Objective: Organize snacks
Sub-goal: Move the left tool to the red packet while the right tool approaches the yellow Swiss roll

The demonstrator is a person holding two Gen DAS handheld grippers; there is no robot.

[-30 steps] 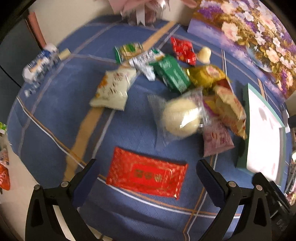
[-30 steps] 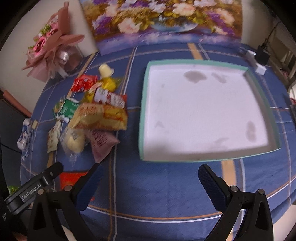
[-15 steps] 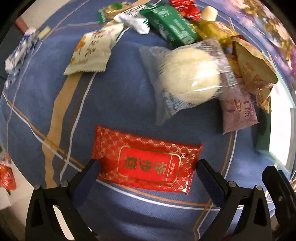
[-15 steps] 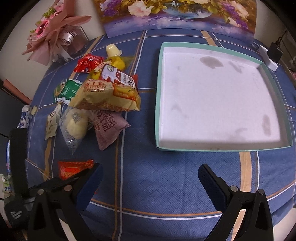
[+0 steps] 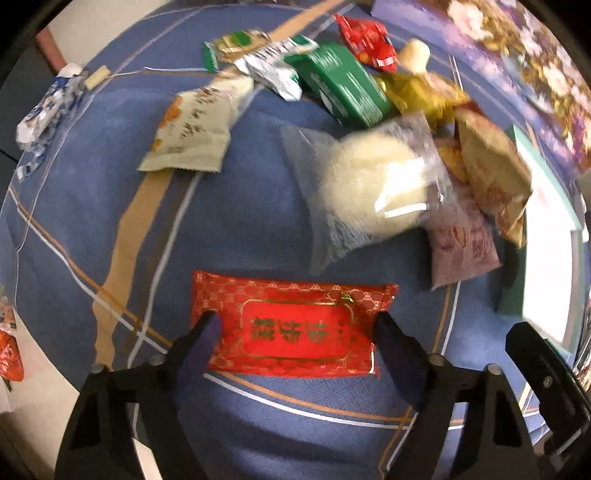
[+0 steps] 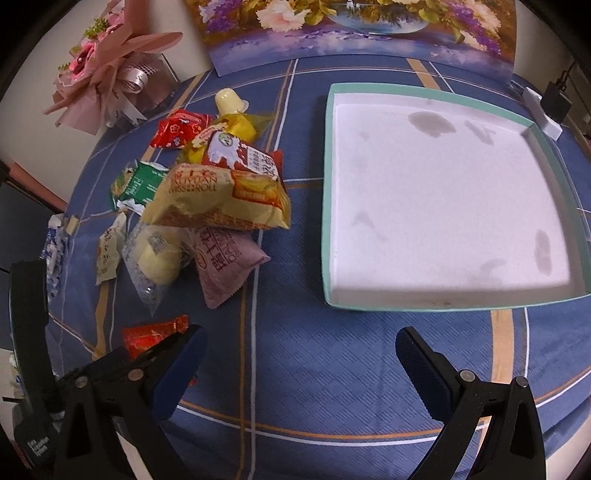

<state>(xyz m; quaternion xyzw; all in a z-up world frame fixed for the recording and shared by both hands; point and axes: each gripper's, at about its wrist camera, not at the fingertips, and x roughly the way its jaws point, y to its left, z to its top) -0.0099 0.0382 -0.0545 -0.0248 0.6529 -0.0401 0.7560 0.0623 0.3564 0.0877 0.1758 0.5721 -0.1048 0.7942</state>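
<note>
The left gripper (image 5: 297,326) has matte black angular arms with triangular cut-outs, a silver screw at each knuckle, and dark blue ribbed pads (image 5: 208,334). The right gripper (image 6: 299,356) is built the same: black arms, silver screws, blue ribbed pads (image 6: 417,356). At eight o'clock in its view, a black housing carries white lettering.

- Snack pile (image 6: 207,192) lies on the tabletop (image 6: 295,369), left of the tray (image 6: 436,302).
- Flat packet (image 5: 291,328) lies nearest, before the pile.
- Painting (image 6: 354,33) stands behind the tray.
</note>
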